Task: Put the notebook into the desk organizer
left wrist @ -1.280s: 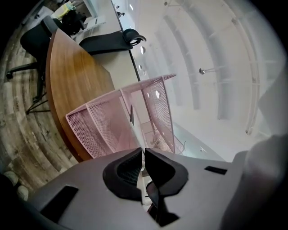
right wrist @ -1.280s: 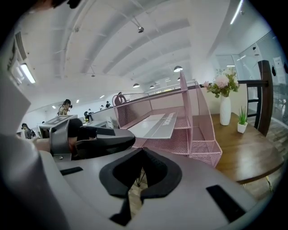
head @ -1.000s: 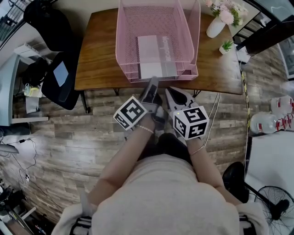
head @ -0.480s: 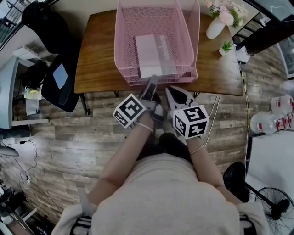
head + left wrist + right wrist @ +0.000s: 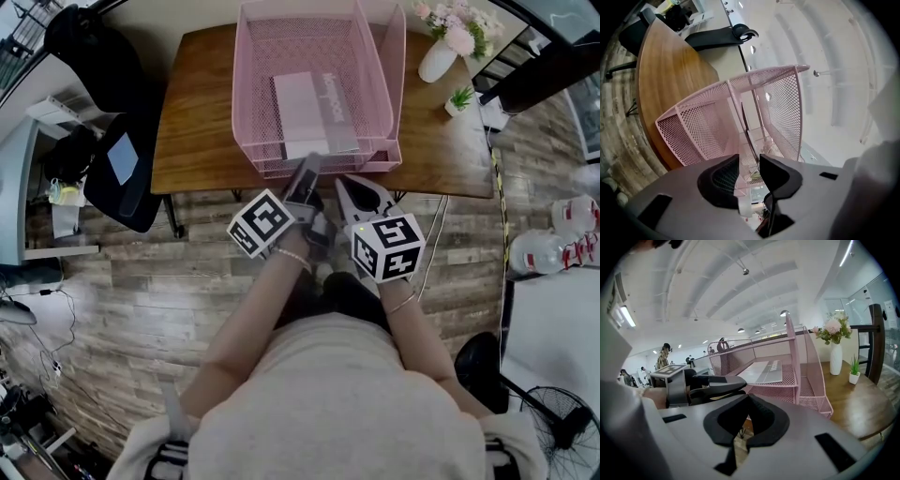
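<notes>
Head view showed the notebook (image 5: pixel 305 111) lying flat in the organizer's (image 5: pixel 246 94) top tray on the desk (image 5: pixel 192 122). Left gripper (image 5: pixel 311 164) jaws had just been opening, with nothing between them, at the tray's front edge. Right gripper (image 5: pixel 345 183) jaws met, empty.
</notes>
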{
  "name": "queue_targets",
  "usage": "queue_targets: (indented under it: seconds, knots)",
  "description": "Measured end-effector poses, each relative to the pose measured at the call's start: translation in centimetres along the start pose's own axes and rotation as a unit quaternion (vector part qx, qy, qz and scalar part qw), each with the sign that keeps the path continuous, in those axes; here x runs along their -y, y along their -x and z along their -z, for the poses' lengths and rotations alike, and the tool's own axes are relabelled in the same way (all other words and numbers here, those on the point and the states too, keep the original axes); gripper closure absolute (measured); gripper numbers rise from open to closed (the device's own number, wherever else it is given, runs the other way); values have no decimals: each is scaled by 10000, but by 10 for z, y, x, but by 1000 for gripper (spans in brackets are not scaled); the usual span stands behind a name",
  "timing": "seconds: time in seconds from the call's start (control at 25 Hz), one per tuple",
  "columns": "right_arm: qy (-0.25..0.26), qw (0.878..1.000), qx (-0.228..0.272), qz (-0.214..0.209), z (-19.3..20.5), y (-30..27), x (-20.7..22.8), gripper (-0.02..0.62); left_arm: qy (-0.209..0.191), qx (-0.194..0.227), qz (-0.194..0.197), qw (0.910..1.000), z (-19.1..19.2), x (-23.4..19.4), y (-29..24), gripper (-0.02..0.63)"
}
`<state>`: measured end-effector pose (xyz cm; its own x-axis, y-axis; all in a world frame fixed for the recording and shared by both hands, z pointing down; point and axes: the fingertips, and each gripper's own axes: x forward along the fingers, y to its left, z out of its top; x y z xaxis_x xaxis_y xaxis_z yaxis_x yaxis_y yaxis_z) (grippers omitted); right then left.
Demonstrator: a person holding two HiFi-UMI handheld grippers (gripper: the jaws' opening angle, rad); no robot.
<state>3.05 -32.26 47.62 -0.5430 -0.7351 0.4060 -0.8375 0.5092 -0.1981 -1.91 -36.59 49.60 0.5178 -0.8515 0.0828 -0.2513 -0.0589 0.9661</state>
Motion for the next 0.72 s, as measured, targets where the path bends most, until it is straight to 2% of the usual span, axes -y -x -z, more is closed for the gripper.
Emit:
queue_targets:
  seconds: [0.16,0.44,0.72]
  knots:
    - [4,10000,21,-1,-1,1,1,588,-27,-18,-29,10000,0,-3,0,449]
    - [8,10000,98,18,-4,8,0,588,-90,153,33,9998,-3,5,7,449]
    - [94,9997,230,-80,-8,19,-13,588,-750,75,97,9971,2,20,27,479]
